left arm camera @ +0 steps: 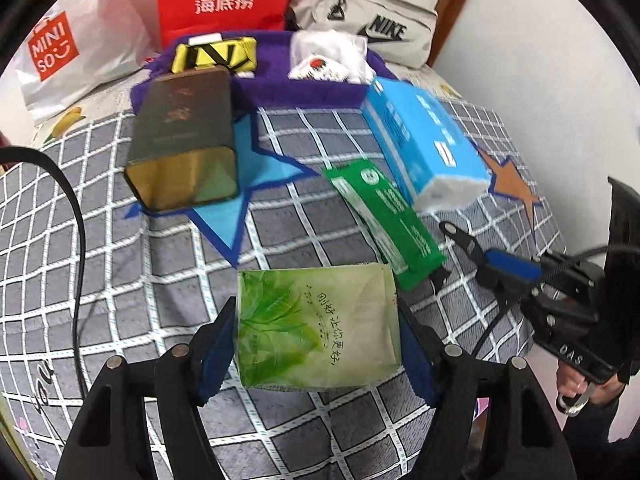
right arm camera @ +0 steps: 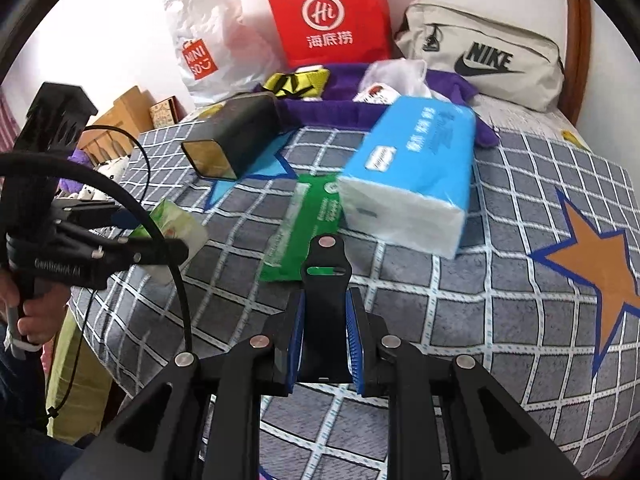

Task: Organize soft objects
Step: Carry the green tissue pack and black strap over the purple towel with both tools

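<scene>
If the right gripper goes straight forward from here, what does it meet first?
Most likely the green packet, lying flat just ahead of the right gripper. The blue tissue pack sits slightly right; depth is uncertain.

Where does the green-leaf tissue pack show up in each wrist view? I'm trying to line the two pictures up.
Left wrist view: the green-leaf tissue pack sits low in the centre, clamped in the left tool.
Right wrist view: the pack shows at mid-left, partly hidden by the left tool and its cable.
Shared landmark: the blue tissue pack, beside the green packet.
</scene>
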Available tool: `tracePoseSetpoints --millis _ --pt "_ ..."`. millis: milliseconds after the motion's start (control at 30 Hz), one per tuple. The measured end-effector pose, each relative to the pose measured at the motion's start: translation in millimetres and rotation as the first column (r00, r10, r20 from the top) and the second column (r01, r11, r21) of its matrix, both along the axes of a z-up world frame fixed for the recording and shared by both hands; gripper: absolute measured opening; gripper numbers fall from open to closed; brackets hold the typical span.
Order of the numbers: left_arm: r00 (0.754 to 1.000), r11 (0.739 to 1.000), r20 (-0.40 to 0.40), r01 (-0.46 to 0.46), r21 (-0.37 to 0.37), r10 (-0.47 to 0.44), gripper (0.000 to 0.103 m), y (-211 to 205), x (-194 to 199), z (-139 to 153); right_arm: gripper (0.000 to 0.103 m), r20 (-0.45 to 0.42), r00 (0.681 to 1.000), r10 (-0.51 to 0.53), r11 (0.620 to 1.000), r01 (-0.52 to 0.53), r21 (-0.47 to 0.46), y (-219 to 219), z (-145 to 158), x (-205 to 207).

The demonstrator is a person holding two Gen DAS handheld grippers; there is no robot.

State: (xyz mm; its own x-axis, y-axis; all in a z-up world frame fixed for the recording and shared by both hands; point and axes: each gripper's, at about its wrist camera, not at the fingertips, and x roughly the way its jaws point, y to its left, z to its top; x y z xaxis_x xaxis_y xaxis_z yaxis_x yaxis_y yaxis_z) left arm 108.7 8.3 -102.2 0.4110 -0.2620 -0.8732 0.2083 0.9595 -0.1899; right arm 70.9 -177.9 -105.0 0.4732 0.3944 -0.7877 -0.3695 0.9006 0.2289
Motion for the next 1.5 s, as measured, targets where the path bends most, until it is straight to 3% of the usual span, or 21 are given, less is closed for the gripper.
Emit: tracePoseSetpoints --millis 567,1033,1500 --pt "0.993 0.996 0.094 -0.061 -0.06 0.067 0.071 34.5 26.4 46.0 0.021 0.069 0.995 0.072 0.997 -0.074 0.036 36.1 50.3 35.0" --pt "0.982 0.991 0.141 -0.121 -0.065 0.129 0.071 54.3 90.9 71.6 0.021 0.091 0.996 -0.007 0.997 0.0 0.075 25.1 61.5 121.0" --pt "0.98 0.986 0.126 -0.148 -0.078 0.157 0.071 56.6 177.7 73.9 0.021 0.116 0.991 -0.072 0.996 0.066 0.053 7.2 66.1 220.7"
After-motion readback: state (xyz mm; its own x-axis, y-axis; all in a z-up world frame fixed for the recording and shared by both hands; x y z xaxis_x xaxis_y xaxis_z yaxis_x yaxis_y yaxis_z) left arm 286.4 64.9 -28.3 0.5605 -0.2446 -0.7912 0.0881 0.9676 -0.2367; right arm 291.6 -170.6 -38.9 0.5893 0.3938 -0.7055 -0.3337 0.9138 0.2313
